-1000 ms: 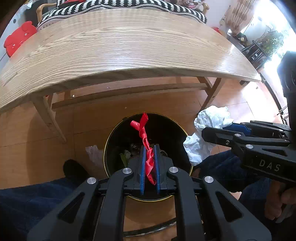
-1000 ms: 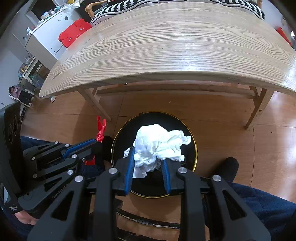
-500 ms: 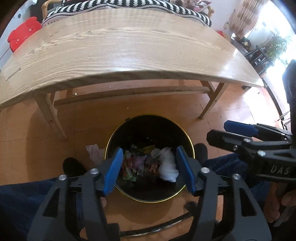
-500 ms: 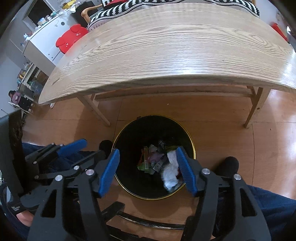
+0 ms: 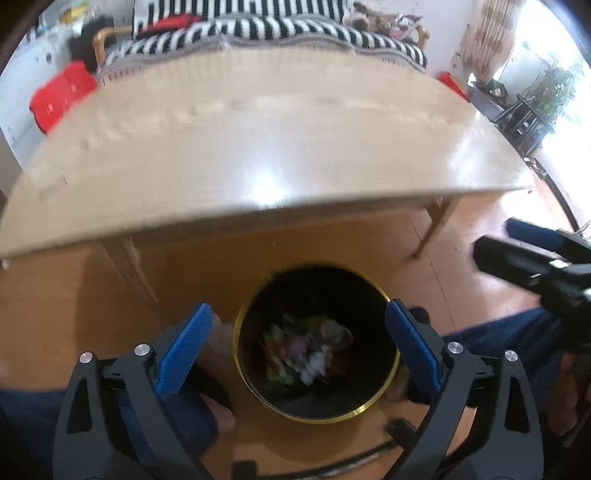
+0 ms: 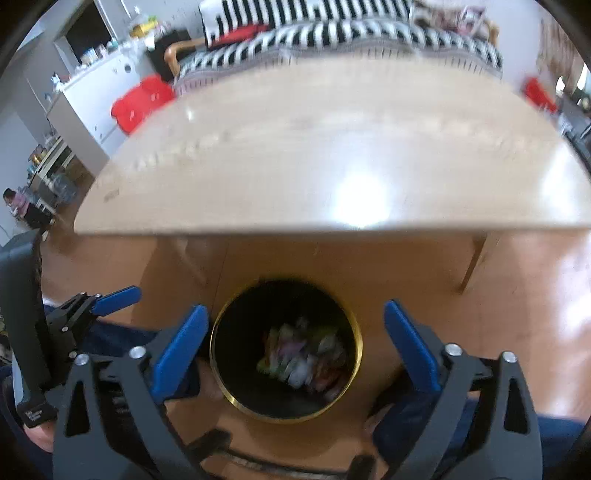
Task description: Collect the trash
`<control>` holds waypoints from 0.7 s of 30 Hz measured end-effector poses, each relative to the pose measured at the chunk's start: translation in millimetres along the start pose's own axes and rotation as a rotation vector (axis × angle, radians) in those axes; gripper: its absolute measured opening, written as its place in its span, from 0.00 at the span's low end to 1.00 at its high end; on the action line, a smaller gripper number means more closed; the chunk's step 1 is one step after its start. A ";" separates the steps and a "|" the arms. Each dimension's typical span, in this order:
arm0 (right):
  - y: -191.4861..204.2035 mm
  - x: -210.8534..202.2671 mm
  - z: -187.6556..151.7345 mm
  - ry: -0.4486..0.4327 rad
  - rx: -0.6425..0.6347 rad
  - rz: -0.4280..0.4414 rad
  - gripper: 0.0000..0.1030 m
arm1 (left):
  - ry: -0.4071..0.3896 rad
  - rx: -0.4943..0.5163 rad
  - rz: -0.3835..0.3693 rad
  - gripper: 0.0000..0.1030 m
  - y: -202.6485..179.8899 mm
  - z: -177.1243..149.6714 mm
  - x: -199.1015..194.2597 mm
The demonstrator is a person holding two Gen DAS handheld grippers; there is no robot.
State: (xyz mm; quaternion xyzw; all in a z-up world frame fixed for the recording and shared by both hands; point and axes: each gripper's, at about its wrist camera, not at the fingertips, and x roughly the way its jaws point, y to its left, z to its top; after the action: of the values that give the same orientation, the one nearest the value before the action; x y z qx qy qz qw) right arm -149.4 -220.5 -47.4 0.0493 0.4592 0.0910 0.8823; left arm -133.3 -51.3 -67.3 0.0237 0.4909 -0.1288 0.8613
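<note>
A black waste bin with a gold rim (image 5: 321, 419) (image 6: 284, 419) stands on the floor below both grippers. Mixed trash (image 5: 306, 350) (image 6: 303, 358) lies at its bottom, blurred: white paper and coloured wrappers. My left gripper (image 5: 299, 310) hangs above the bin, its jaws opening wide with nothing between them. My right gripper (image 6: 295, 308) hovers over the same bin, its jaws also opening and empty. In the left wrist view the right gripper (image 5: 493, 238) shows at the right edge. One of the left gripper's blue fingers (image 6: 118, 297) shows at the left of the right wrist view.
A wooden table (image 5: 258, 147) (image 6: 332, 166) stands just beyond the bin, its legs (image 5: 129, 266) (image 6: 472, 262) on the orange floor. A person's legs in dark blue trousers (image 5: 491, 336) flank the bin. A striped sofa (image 5: 295, 33) and a red stool (image 5: 59, 96) lie behind the table.
Both grippers opened. The red strip left the left one and the white tissue left the right one, and both now lie in the bin. Both grippers rose and tilted up.
</note>
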 end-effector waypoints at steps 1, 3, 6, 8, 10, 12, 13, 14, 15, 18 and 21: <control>-1.0 -6.9 9.3 -0.024 -0.011 -0.019 0.93 | -0.025 0.004 0.015 0.92 2.2 9.5 -6.2; -7.4 -16.4 26.3 -0.060 -0.007 -0.046 0.93 | -0.061 -0.004 0.034 0.93 8.0 26.2 -15.6; -22.5 -25.8 50.7 -0.097 0.024 -0.060 0.93 | -0.086 -0.010 0.049 0.93 17.7 54.3 -25.7; -33.6 -28.8 69.9 -0.109 0.026 -0.081 0.93 | -0.110 -0.007 0.065 0.94 23.0 77.2 -32.7; -43.8 -29.4 86.7 -0.121 0.034 -0.097 0.93 | -0.142 0.001 0.096 0.94 27.2 100.3 -37.4; -55.5 -27.7 105.2 -0.129 0.053 -0.103 0.93 | -0.162 0.008 0.117 0.94 28.7 121.1 -39.0; -59.5 -26.2 112.3 -0.130 0.061 -0.101 0.93 | -0.167 0.009 0.125 0.94 29.8 131.6 -38.0; -66.1 -23.3 122.7 -0.131 0.076 -0.097 0.93 | -0.169 0.009 0.125 0.94 30.0 141.6 -35.5; -69.2 -20.9 130.3 -0.131 0.084 -0.095 0.93 | -0.169 0.008 0.122 0.94 30.6 148.0 -34.1; -81.9 -8.8 152.6 -0.125 0.105 -0.091 0.93 | -0.159 0.002 0.132 0.94 32.8 175.1 -21.0; -94.6 5.6 162.2 -0.131 0.100 -0.113 0.93 | -0.153 0.006 0.109 0.94 34.9 185.8 -6.9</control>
State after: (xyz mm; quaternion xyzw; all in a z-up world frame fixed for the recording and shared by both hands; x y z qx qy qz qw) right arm -2.4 -312.5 25.0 0.0731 0.4064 0.0147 0.9106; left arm 27.9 -47.3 31.6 0.0431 0.4212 -0.0846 0.9020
